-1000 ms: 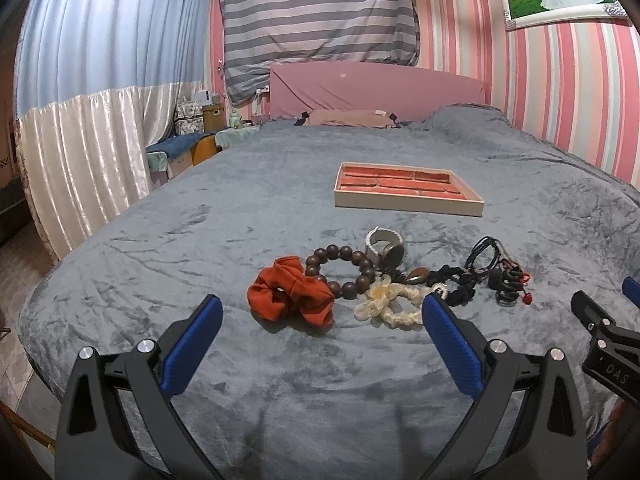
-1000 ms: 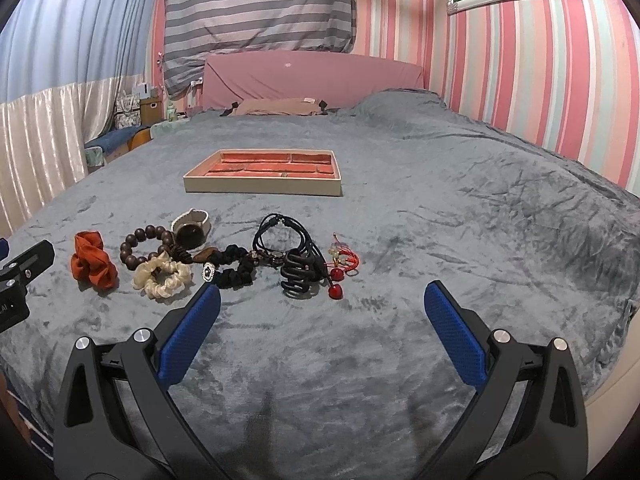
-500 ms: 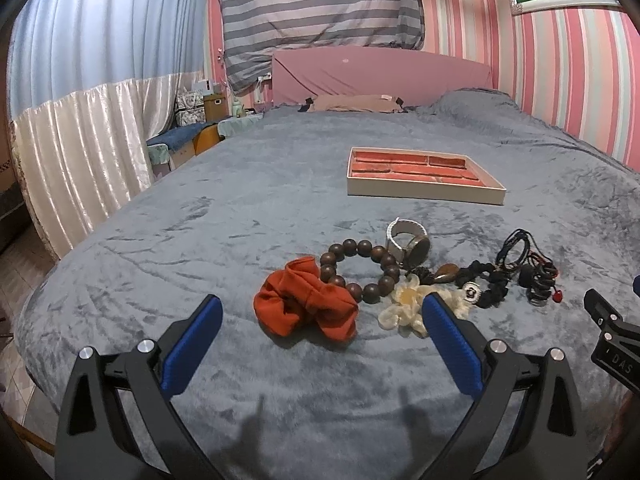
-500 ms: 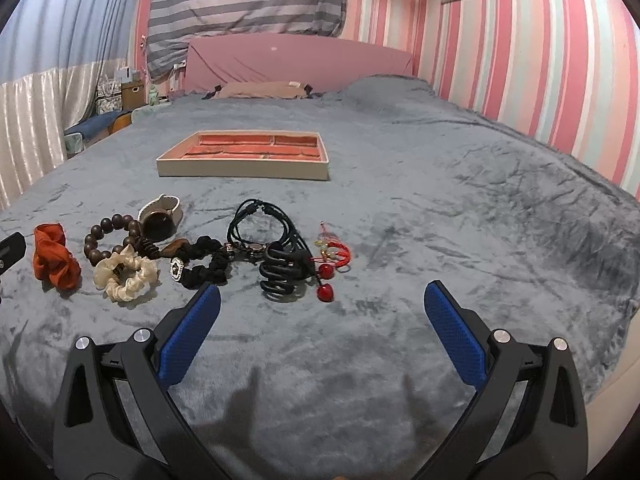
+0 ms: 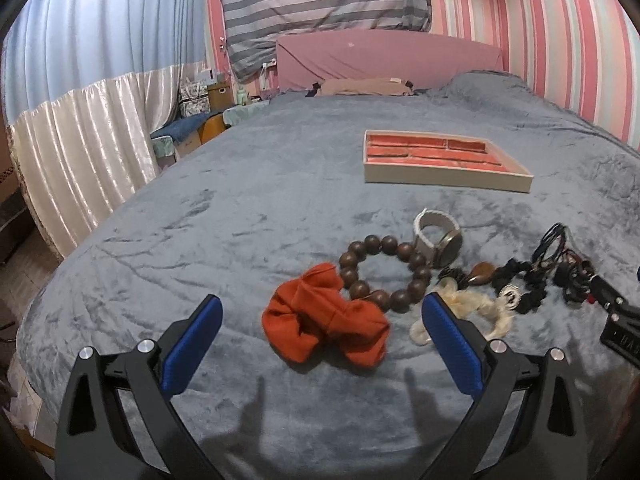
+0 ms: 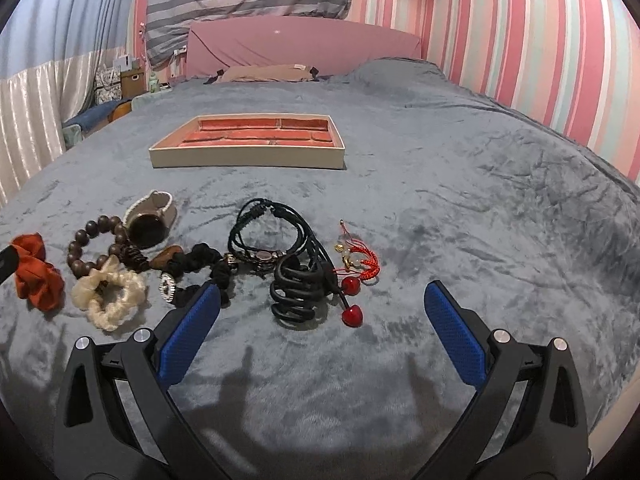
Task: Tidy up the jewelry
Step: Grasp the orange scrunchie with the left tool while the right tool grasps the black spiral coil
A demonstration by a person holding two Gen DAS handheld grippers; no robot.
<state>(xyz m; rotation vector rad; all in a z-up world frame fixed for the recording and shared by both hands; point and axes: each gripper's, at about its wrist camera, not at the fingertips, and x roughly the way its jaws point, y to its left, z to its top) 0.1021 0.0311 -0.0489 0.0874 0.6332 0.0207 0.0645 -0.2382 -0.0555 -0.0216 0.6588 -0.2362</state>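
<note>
A row of jewelry lies on the grey bed. An orange scrunchie [image 5: 326, 322] sits just ahead of my open, empty left gripper [image 5: 322, 326]. Beside it are a brown bead bracelet [image 5: 384, 272], a watch [image 5: 438, 234] and a cream scrunchie [image 5: 476, 308]. In the right wrist view a black claw clip [image 6: 300, 292], black cords [image 6: 272, 228], red cherry charms [image 6: 352, 300] and a black scrunchie [image 6: 200, 272] lie ahead of my open, empty right gripper [image 6: 322, 320]. A beige tray [image 6: 248, 156] with orange lining sits farther back.
The grey blanket [image 6: 480, 200] covers the whole bed. A pink headboard [image 6: 304, 46] and a tan pillow [image 6: 264, 73] are at the far end. The bed's left edge drops to a white curtain [image 5: 80, 160] and boxes [image 5: 218, 94].
Both grippers have moved forward and lower toward the jewelry. The orange scrunchie now sits between the left fingers' line; the claw clip is nearer the right gripper. Nothing has been picked up.
</note>
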